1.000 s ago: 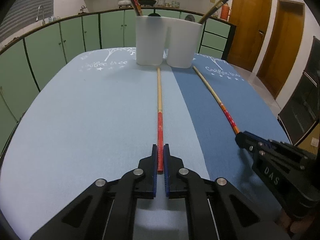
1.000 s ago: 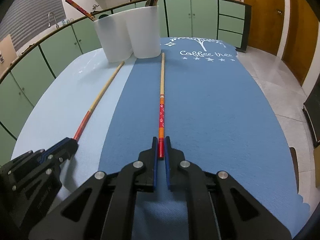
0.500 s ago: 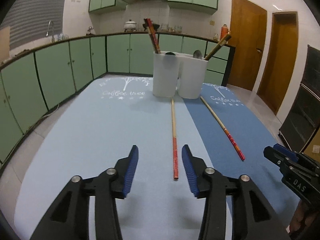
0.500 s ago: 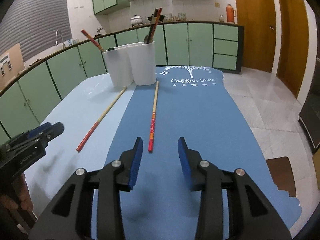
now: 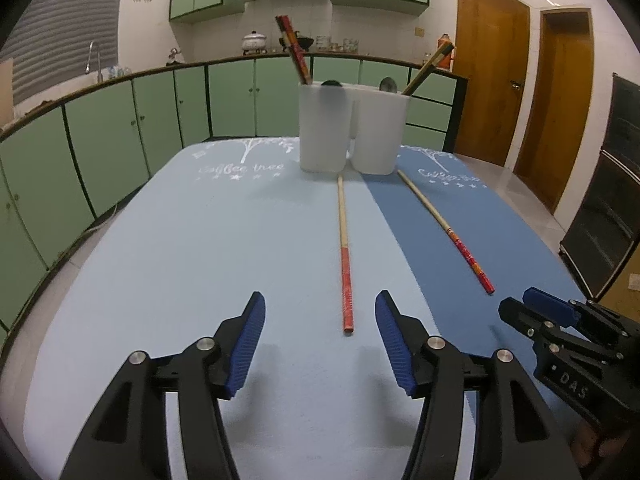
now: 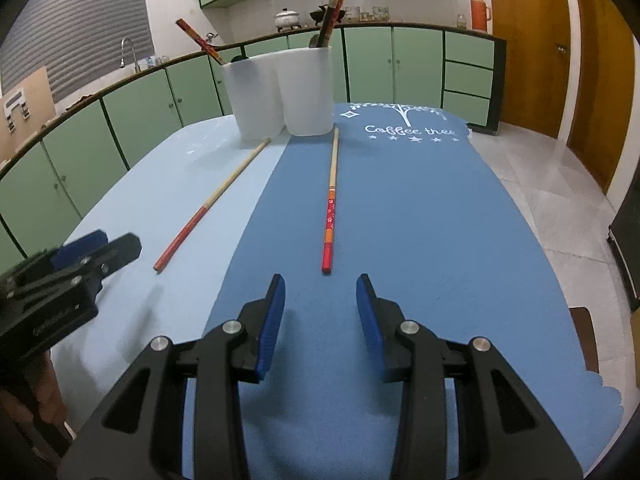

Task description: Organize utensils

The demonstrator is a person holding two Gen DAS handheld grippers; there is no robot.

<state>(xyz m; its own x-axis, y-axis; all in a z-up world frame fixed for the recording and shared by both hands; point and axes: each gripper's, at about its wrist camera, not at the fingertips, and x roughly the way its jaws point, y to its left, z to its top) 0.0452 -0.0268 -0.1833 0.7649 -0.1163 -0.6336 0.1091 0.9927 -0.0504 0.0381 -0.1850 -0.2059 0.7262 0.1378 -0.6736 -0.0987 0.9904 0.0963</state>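
Ribbed blue pads line my black plastic fingers on both hands. My left gripper (image 5: 320, 316) has its jaws apart, having just opened wider, and the red end of a slim chopstick (image 5: 345, 256) lies on the cloth between the tips, touched by neither. My right gripper (image 6: 320, 300) also stands apart after just opening, with nothing between the pads — a second chopstick (image 6: 330, 204) lies just beyond them, its near end red and orange with small white flowers, the rest pale bare wood. Both sticks run away from me toward two white, matte plastic holders (image 5: 352, 128) standing side by side at the far end, and more chopsticks lean out of them. Under everything is a soft felt-like table cover (image 6: 420, 220), light blue on the left, darker blue on the right, printed in white with a tree and "Coffee tree". White letters "DAS" show on my right gripper's body. Green cabinets (image 5: 112, 128) curve behind; brown wooden doors (image 5: 492, 80) stand at the right.
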